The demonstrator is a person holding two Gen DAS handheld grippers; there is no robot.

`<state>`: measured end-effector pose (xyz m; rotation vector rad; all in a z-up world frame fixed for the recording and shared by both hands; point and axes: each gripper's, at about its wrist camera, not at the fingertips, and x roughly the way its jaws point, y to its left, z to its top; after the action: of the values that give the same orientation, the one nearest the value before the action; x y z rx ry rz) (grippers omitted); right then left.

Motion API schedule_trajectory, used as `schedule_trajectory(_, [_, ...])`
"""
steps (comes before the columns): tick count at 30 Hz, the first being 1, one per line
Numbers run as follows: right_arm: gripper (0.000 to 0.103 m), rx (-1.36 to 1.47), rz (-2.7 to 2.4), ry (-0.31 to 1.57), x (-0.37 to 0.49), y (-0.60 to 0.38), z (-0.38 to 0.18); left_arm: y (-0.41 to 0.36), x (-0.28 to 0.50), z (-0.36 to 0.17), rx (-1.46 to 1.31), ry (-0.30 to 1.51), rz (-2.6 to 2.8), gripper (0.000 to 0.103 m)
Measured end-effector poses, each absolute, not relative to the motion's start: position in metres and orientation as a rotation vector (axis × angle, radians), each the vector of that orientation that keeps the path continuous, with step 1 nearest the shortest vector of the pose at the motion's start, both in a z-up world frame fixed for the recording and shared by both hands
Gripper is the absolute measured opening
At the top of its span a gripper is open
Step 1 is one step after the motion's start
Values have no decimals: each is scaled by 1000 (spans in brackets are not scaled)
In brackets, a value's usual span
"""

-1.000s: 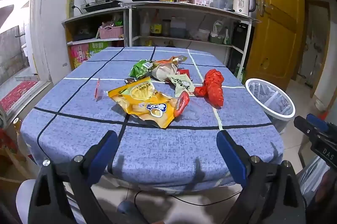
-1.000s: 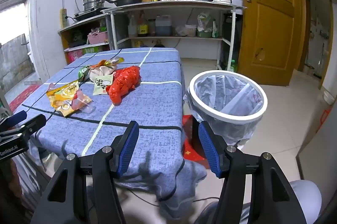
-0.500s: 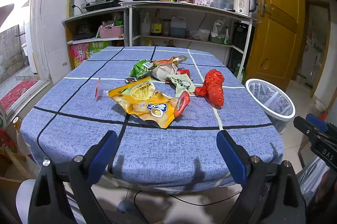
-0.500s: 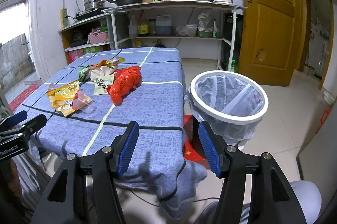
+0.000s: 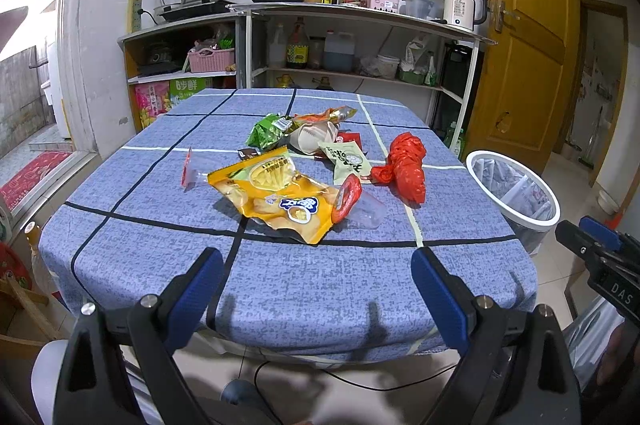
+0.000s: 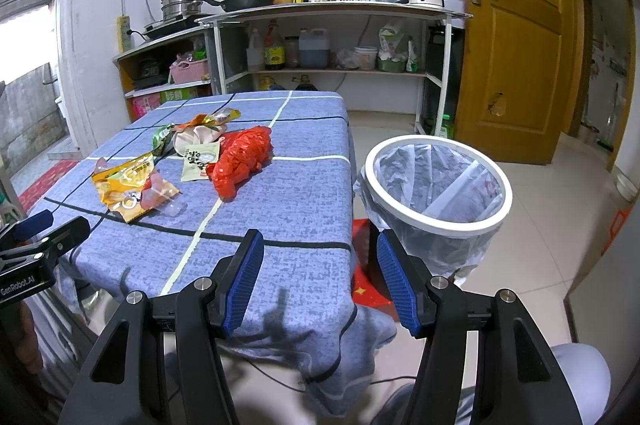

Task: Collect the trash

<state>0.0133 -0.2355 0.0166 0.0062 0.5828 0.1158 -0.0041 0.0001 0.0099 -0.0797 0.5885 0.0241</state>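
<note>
Two hand-held grippers hover at the near edge of a table [image 5: 168,277] strewn with wrappers, both with nothing in their grasp

The left gripper [image 5: 316,275], jaws spread wide, faces the litter at mid-table: a yellow snack bag [image 5: 276,195] nearest, a clear plastic cup with a red rim [image 5: 356,203] touching its right side, a crumpled red plastic bag [image 5: 406,165] further right, and a green wrapper [image 5: 268,135], a pale sachet [image 5: 348,161] and an orange wrapper [image 5: 328,115] bunched behind. The right gripper [image 6: 320,283], jaws moderately parted, points between the table corner and a white-rimmed, bag-lined bin [image 6: 438,221] on the floor just beside the table
</note>
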Motion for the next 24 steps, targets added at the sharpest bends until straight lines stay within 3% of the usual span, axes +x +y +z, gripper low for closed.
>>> schedule_trajectory(24, [60, 2, 117, 580, 13, -231, 17, 3, -5, 10, -84, 590, 23, 96])
